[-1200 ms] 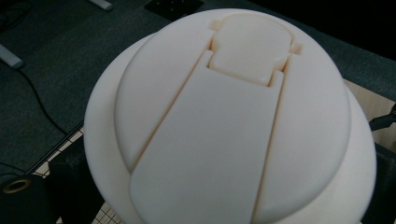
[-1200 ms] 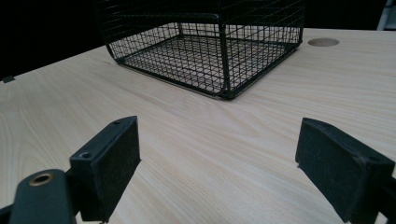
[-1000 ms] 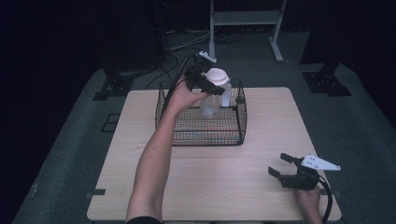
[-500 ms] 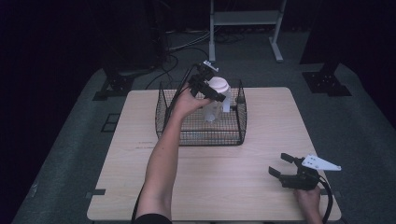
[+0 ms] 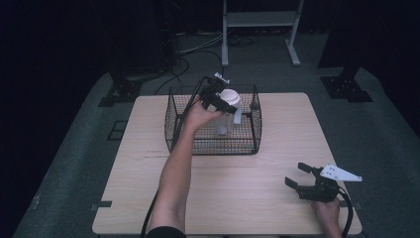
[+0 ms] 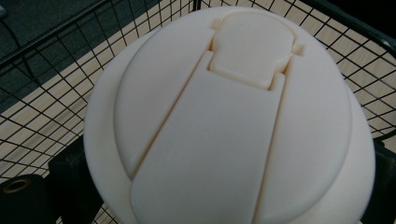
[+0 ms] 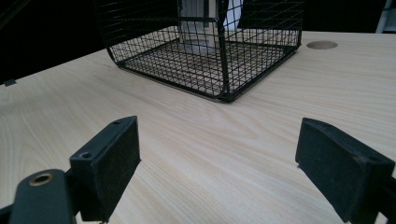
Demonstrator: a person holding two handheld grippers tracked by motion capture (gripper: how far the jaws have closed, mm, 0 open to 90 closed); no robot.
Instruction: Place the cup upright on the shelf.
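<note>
A clear bottle with a white flip lid (image 5: 229, 95) stands upright inside the black wire basket (image 5: 213, 148) at the table's far middle. My left gripper (image 5: 217, 95) reaches over the basket's rim and is shut on the bottle's lid. In the left gripper view the lid (image 6: 233, 121) sits close up, with a black pad (image 6: 70, 172) pressed on each side of it. My right gripper (image 5: 296, 175) rests open on the table near the front right corner, nothing between its jaws. Its own view (image 7: 229, 163) looks at the basket (image 7: 219, 74) and the bottle's body (image 7: 201, 28).
The light wooden table (image 5: 223, 198) has bare room in front of the basket and on both sides. A round hole (image 7: 322, 45) is set in the tabletop beside the basket. Cables and a desk frame (image 5: 257, 20) lie on the floor beyond.
The left gripper has come down with the bottle, so the lid now sits lower in the basket. The right gripper has stayed put.
</note>
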